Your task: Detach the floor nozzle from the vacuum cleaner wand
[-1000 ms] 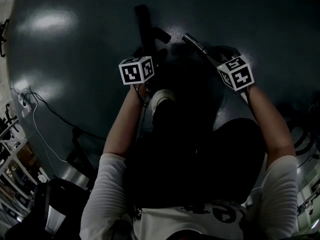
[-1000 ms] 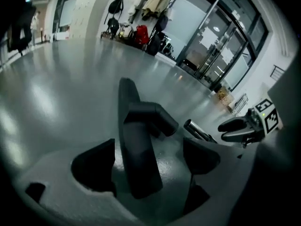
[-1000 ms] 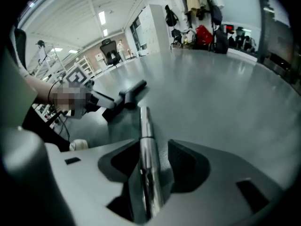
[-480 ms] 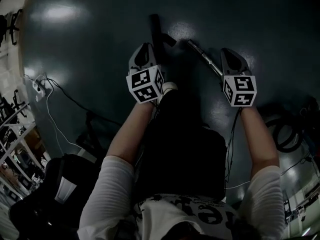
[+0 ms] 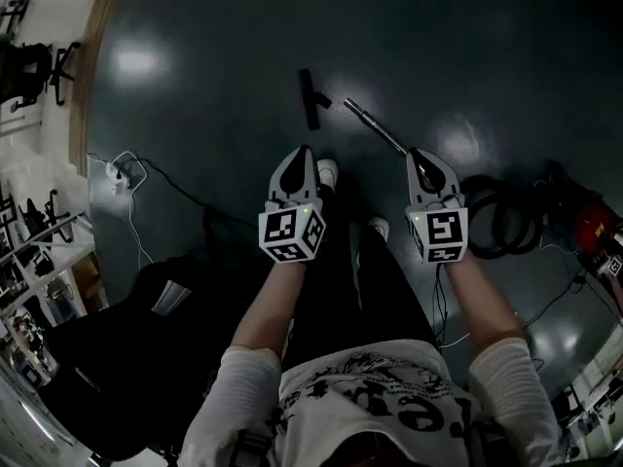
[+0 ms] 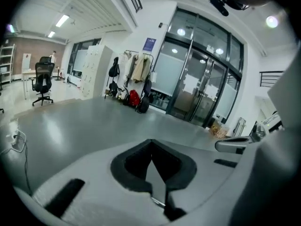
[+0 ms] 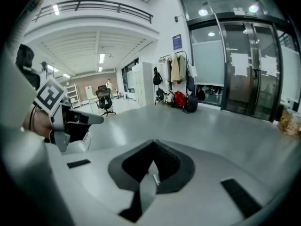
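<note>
Both grippers are pressed together with nothing pinched between the jaws. I see my left gripper at the middle of the head view and my right gripper to its right, each held high above the dark floor. Down there, in the upper middle of the frame, the floor nozzle lies just left of the slanting wand, the two apart. A coiled hose lies toward the right.

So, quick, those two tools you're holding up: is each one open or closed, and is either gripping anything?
Left tool: closed, nothing between its jaws.
Right tool: closed, nothing between its jaws.
</note>
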{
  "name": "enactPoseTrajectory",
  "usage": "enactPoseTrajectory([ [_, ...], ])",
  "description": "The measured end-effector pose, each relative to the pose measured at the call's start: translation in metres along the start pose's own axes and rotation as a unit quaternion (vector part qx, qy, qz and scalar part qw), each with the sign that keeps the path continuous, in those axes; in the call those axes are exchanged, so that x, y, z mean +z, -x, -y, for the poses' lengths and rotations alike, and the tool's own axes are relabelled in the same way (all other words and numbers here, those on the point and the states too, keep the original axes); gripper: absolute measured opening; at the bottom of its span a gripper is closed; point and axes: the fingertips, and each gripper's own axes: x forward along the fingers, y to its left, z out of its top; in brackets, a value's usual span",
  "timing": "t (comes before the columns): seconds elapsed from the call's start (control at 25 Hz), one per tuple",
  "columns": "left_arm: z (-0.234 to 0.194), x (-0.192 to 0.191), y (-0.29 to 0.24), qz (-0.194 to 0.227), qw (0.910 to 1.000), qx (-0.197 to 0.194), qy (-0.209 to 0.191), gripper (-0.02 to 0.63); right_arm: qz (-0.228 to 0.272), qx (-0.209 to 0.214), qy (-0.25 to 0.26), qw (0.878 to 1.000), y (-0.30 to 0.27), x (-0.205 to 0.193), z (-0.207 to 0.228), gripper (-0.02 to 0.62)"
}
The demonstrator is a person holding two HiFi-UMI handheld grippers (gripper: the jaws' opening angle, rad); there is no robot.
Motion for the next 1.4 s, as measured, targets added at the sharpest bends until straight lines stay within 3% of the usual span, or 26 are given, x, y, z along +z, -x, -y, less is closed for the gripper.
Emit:
enactPoseTrajectory([
  [0.12, 0.044, 0.059, 0.086, 0.03, 0.9995, -0.009, 0.006, 0.005, 0.03, -0.002, -0.016, 0.999, 0.084, 0.066, -0.016, 0.003],
  [0.32, 0.09, 0.123, 0.202, 0.062, 0.9973, -0.039, 0.012, 0.005, 0.107, 0.006, 0.01, 0.994, 0.199, 0.149, -0.064, 0.003],
  [0.44, 0.108, 0.146, 0.256, 0.077, 0.9919, -0.099, -0.021, 0.005, 0.139, -0.009, 0.027, 0.99, 0.237, 0.175, -0.093, 0.003],
  [0.6, 0.128, 0.156, 0.336, 0.097, 0.9756, -0.164, -0.109, 0.005, 0.176, -0.039, 0.027, 0.983, 0.295, 0.189, -0.139, 0.003],
  [0.76, 0.121, 0.169, 0.407, 0.135, 0.9617, -0.174, -0.163, 0.005, 0.205, -0.079, 0.012, 0.976, 0.343, 0.192, -0.183, 0.003],
  [0.92, 0.118, 0.169, 0.458, 0.146, 0.9486, -0.198, -0.199, 0.005, 0.236, -0.126, 0.008, 0.963, 0.385, 0.187, -0.221, 0.003],
  [1.08, 0.107, 0.172, 0.498, 0.164, 0.9411, -0.206, -0.212, 0.005, 0.262, -0.142, 0.028, 0.954, 0.414, 0.189, -0.262, 0.003],
  [1.4, 0.072, 0.183, 0.533, 0.197, 0.9449, -0.188, -0.182, 0.005, 0.278, -0.135, 0.041, 0.95, 0.426, 0.198, -0.305, 0.003],
])
